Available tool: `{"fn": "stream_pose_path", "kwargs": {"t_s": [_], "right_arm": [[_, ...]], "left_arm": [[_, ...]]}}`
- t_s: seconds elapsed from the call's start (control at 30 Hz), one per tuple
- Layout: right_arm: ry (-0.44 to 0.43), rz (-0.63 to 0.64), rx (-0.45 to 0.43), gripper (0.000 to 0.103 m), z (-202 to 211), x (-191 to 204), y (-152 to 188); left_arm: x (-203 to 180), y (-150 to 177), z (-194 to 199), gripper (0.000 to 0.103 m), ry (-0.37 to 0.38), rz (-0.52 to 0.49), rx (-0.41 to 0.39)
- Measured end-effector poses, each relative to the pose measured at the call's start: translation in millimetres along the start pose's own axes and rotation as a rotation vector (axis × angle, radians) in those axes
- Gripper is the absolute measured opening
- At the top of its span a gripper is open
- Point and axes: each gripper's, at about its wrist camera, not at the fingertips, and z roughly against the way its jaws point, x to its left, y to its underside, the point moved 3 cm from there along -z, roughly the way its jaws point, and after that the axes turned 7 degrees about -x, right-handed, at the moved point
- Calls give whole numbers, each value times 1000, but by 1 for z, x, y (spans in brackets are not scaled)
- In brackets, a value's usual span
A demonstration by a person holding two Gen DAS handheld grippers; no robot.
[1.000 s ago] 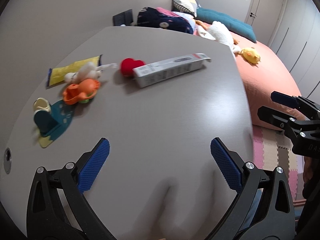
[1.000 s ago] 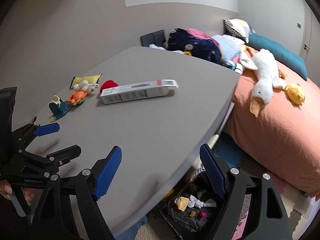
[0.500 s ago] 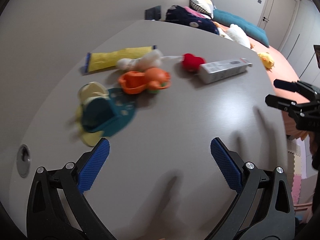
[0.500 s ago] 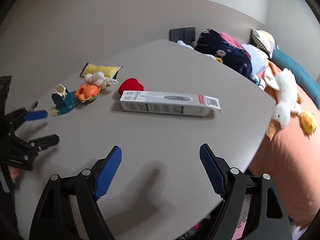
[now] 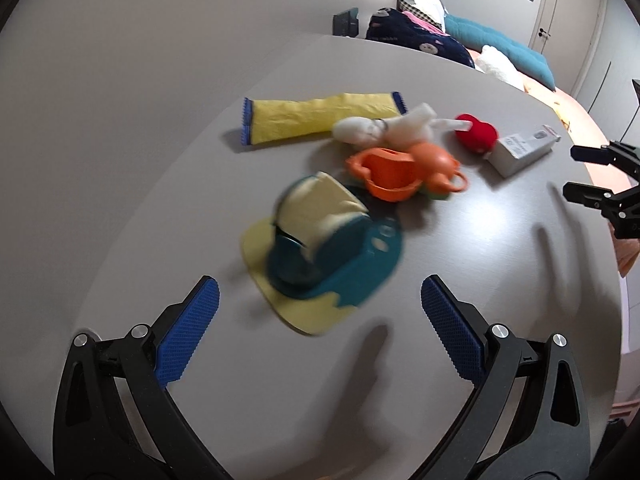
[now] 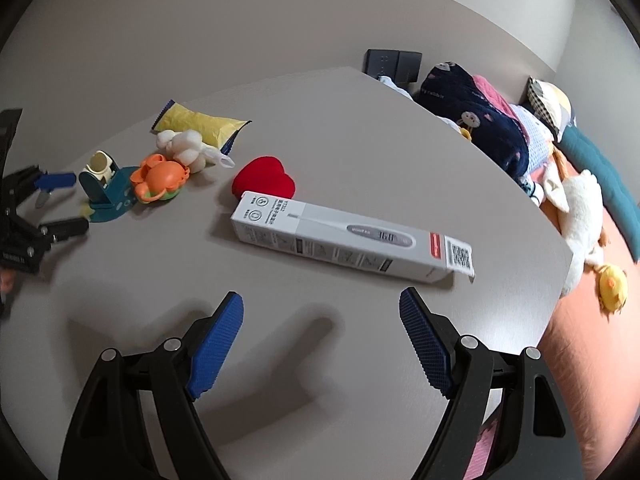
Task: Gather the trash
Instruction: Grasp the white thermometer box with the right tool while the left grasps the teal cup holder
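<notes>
Tools are both hanging over the grey table [image 6: 360, 128] with nothing between their pads. The left tool [image 5: 320, 312] is standing wide apart, its blue pads [image 5: 188, 332] hovering just short of a teal and yellow toy [image 5: 320, 256], not touching it. The right tool [image 6: 320, 332] is likewise spread wide and gripping nothing, with its blue fingertips [image 6: 424, 340] floating just in front of a long white thermometer box [image 6: 352, 236].

That box is lying flat on the table, printed side up, one end flap sticking open toward the table's edge by the bed [image 6: 580, 360]. A red heart cushion [image 6: 264, 180] is touching its far end. Further back, a crumpled yellow wrapper [image 6: 200, 124] with dark blue serrated ends is lying flat near the wall, with a white plush toy [image 6: 184, 148] resting against it and an orange plastic toy [image 6: 160, 180] just beside that. In the left wrist view these nearer things are looking blurred.
</notes>
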Motion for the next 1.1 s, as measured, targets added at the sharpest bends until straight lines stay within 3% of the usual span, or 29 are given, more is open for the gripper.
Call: {"fn": "stream_pose_path", "kwargs": {"t_s": [0.17, 0.53, 0.77, 0.8, 1.03, 1.1], "right_arm": [[2, 73, 5, 81, -10, -1, -10], [-72, 269, 30, 81, -41, 5, -33], [-127, 233, 70, 81, -59, -9, -39], [-129, 229, 73, 80, -60, -10, -37], [-190, 154, 69, 51, -60, -13, -34], [-198, 130, 68, 37, -59, -12, -34]], "left_arm": [[11, -4, -9, 96, 12, -54, -16], [14, -18, -28, 79, 94, -109, -20], [1, -25, -33, 48, 158, -140, -44], [0, -25, -32, 47, 159, -137, -46], [-6, -22, -29, 47, 109, -93, -29], [-8, -22, -28, 47, 86, -69, -20]]}}
